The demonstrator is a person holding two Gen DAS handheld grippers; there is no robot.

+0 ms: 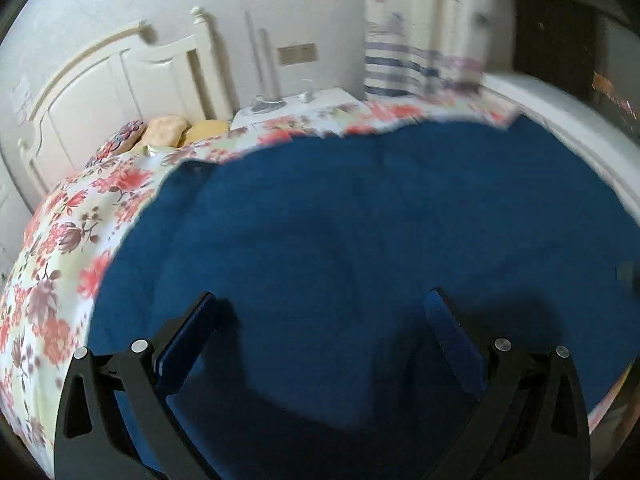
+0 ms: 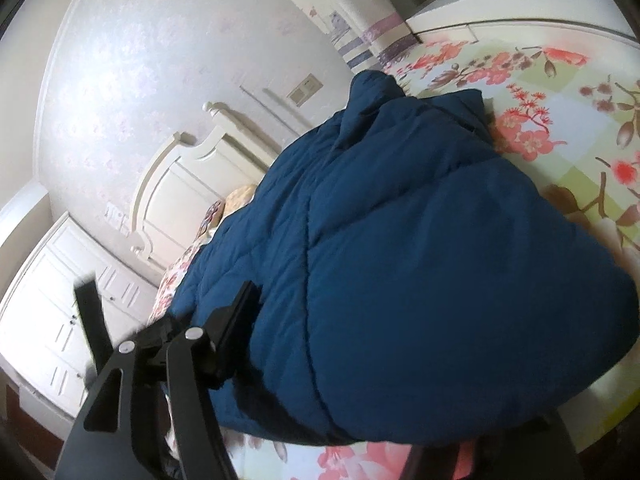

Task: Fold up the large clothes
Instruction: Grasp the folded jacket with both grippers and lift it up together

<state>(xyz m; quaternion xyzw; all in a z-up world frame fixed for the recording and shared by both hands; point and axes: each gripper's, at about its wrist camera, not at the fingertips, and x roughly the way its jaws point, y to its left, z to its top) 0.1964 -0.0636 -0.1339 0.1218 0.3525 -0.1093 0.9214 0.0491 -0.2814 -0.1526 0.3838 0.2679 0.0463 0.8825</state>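
A dark blue padded jacket (image 1: 360, 220) lies spread across a bed with a floral sheet (image 1: 80, 220). In the left wrist view my left gripper (image 1: 320, 300) hovers over the jacket's near part, open wide with only the flat cloth below it. In the right wrist view the jacket (image 2: 400, 260) bulges up in a thick folded heap. My right gripper (image 2: 380, 344) stands apart around the near edge of that heap. Its left finger (image 2: 240, 308) lies along the cloth, and its other finger is mostly hidden under the jacket. The view is rolled sideways.
A cream headboard (image 1: 120, 80) and pillows (image 1: 168, 130) stand at the bed's far left. Beside them is a white nightstand (image 1: 300, 104), with a striped curtain (image 1: 420, 52) behind it. A white bed frame edge (image 1: 560, 120) runs on the right. White cupboard doors (image 2: 60, 300) line the wall.
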